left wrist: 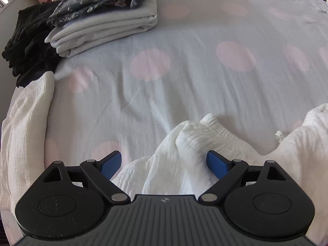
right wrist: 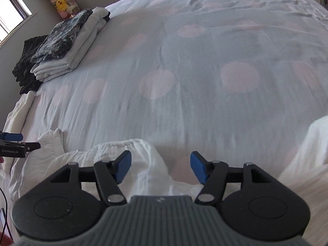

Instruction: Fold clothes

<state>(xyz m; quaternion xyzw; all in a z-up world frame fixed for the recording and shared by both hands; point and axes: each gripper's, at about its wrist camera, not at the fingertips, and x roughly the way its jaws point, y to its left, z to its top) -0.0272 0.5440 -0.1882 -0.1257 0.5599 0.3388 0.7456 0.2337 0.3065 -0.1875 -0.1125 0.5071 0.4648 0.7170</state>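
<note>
Your left tool (left wrist: 164, 164) stands open with a bunched fold of the white garment (left wrist: 190, 143) between its blue pads, the right pad seemingly brushing it but not clamping. Your right tool (right wrist: 161, 168) is open too, the same garment lying just under its left finger (right wrist: 123, 167) on the bed (right wrist: 205, 82). A folded stack (left wrist: 106, 26) lies far ahead to the left.

Crinkled white cloth garment (left wrist: 196, 143), smooth matt dotted bedsheet (left wrist: 184, 82), ribbed blue pads (left wrist: 110, 165) on matt black plastic.
</note>
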